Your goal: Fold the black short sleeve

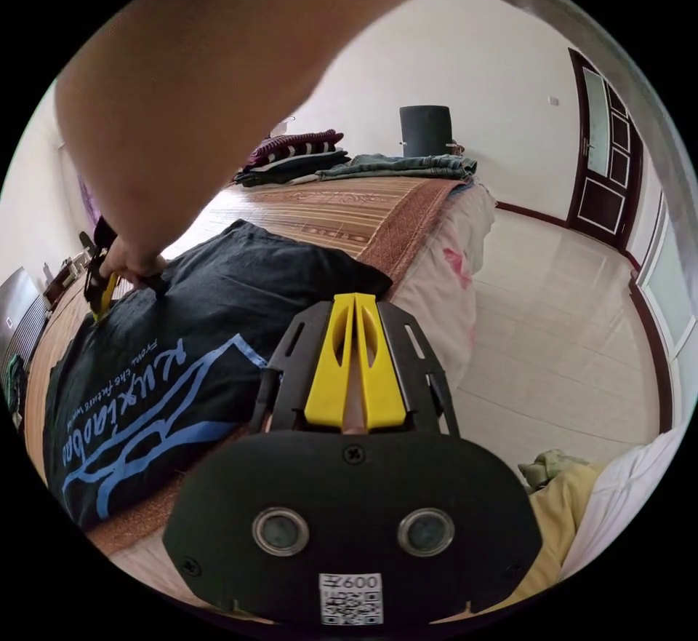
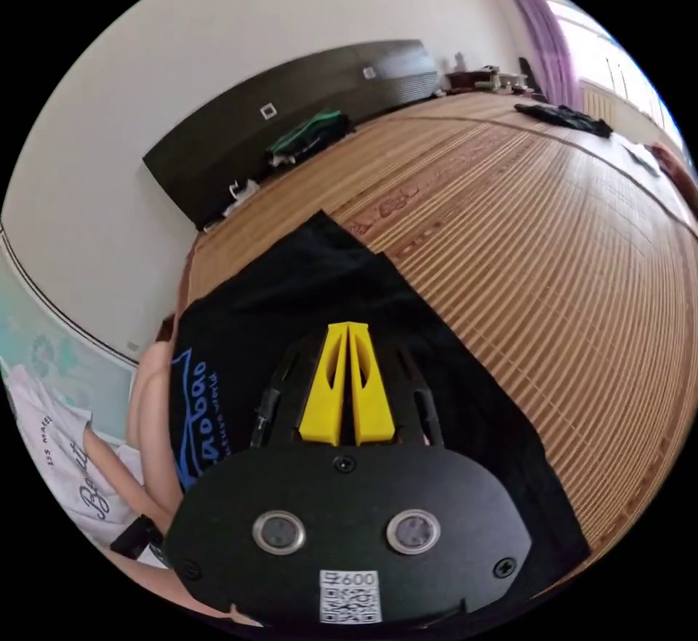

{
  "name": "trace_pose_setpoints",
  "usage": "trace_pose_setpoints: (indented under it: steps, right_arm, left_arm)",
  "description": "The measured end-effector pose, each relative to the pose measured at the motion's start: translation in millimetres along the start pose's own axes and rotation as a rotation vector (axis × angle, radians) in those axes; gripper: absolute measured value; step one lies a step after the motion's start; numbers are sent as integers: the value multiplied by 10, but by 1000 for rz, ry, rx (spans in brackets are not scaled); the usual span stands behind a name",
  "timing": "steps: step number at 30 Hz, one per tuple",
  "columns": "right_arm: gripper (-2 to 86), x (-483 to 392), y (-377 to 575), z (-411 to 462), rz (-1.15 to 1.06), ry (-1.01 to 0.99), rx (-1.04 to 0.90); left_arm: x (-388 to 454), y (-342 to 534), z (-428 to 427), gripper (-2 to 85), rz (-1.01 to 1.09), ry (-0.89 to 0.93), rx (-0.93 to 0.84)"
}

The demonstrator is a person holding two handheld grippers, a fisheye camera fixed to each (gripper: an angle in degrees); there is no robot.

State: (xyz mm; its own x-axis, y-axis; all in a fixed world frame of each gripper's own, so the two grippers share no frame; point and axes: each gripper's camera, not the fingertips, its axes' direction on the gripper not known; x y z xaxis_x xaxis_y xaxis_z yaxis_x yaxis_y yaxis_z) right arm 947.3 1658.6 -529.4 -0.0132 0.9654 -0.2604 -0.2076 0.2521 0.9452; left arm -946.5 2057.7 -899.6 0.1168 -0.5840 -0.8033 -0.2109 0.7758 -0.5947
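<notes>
A bed (image 2: 552,233) with a bamboo mat carries the black short sleeve (image 1: 218,321), spread near the edge, its blue print facing up. The cloth looks light, soft and limp, so it is best taken at a hem or sleeve edge. The left hand-held gripper (image 1: 355,306) is clenched with nothing visibly between its jaws; the right hand-held gripper (image 2: 347,335) likewise, poised over the shirt.
</notes>
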Motion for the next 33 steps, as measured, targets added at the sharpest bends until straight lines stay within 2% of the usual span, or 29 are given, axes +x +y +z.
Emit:
trace_pose_setpoints:
  steps: [1,4,6,8,11,13,15,17,19,21,23,24,26,27,29,30,31,32,33]
  right_arm:
    - [-8,64,-31,49,5,54,25]
    - [-9,462,-4,68,205,173,129]
    - [-9,607,17,126,200,121,153]
    - [-9,647,-14,281,48,18,113]
    - [-9,744,-19,626,-68,52,-41]
    - [-8,924,24,646,-29,84,5]
    - [-8,1171,69,678,59,81,33]
    - [-8,1400,166,761,126,74,58]
    - [-9,1460,190,819,106,126,36]
    - [-8,1540,200,858,59,180,11]
    - [-8,1908,226,854,136,192,4]
    - [-8,2038,244,829,184,182,19]
    - [-8,2428,393,648,322,162,166]
    - [-8,2464,432,608,315,156,214]
    - [-9,2508,475,659,152,19,297]
    - [-9,2524,447,742,93,-34,262]
    - [-9,2588,363,982,-9,-124,102]
    - [-9,2731,285,1268,-15,-75,-116]
    - [-9,2815,286,1366,3,16,-183]
  left_arm:
    - [68,-53,-27,2,0,0,-1]
    - [335,-332,-183,3,-41,35,1]
    - [356,-408,-594,4,-237,145,66]
    - [305,-257,-1082,4,-437,207,160]
    - [88,0,-2009,3,-739,49,254]
    - [-98,-7,-2546,3,-795,-89,275]
    - [-454,-174,-3036,2,-839,-311,156]
    - [-787,-234,-3279,2,-946,-363,98]
    - [-1046,-321,-3418,2,-1011,-300,30]
    - [-1117,-536,-3477,1,-1032,-374,-168]
    - [-1084,-612,-3414,2,-1094,-451,-334]
    - [-1015,-659,-3433,2,-1116,-391,-321]
    - [-837,-750,-3528,2,-1123,-349,-298]
    - [-706,-822,-3575,2,-1122,-336,-289]
    - [-498,-941,-3647,3,-1131,-323,-280]
    - [-355,-1030,-3685,3,-1129,-320,-281]
    - [-285,-1073,-3704,3,-1127,-318,-282]
    - [-148,-1148,-3742,3,-1127,-311,-283]
    - [-10,-1222,-3781,3,-1121,-306,-284]
